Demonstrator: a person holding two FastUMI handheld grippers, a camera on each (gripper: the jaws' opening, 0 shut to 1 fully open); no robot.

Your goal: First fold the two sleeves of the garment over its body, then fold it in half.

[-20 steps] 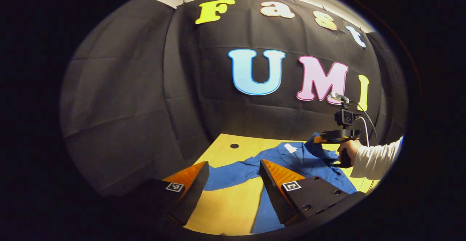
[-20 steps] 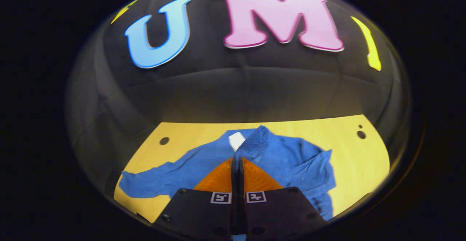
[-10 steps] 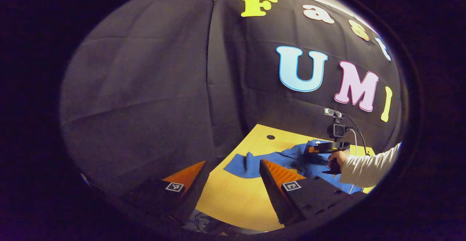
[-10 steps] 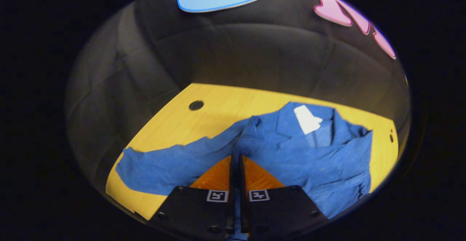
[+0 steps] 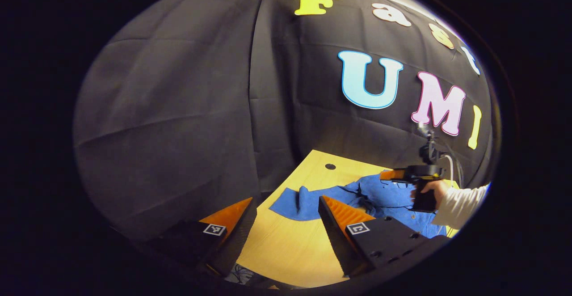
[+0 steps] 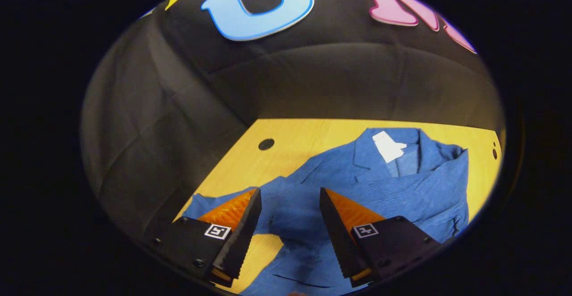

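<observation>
A blue shirt (image 6: 380, 184) lies on the yellow wooden table (image 6: 295, 139), collar and white neck tag (image 6: 388, 145) toward the back wall. One sleeve lies folded across its body (image 6: 415, 184); the other sleeve (image 5: 297, 202) stretches out flat over the table toward the left edge. My right gripper (image 6: 288, 224) hangs open just above the shirt's body with nothing between its fingers. My left gripper (image 5: 286, 229) is open over bare table near the front left edge, short of the stretched sleeve. In the left gripper view the right gripper (image 5: 404, 175) shows over the shirt, held by a hand in a white sleeve (image 5: 456, 202).
A round hole (image 6: 266, 144) sits in the table's back left corner, and small holes (image 6: 494, 151) at the back right. Black cloth walls close the table on the back and left. Cables (image 5: 241, 272) show below the table's front edge.
My right gripper has opened and let go of the sleeve, which now lies over the shirt's body. The left gripper has swung left and holds near the table's left front edge.
</observation>
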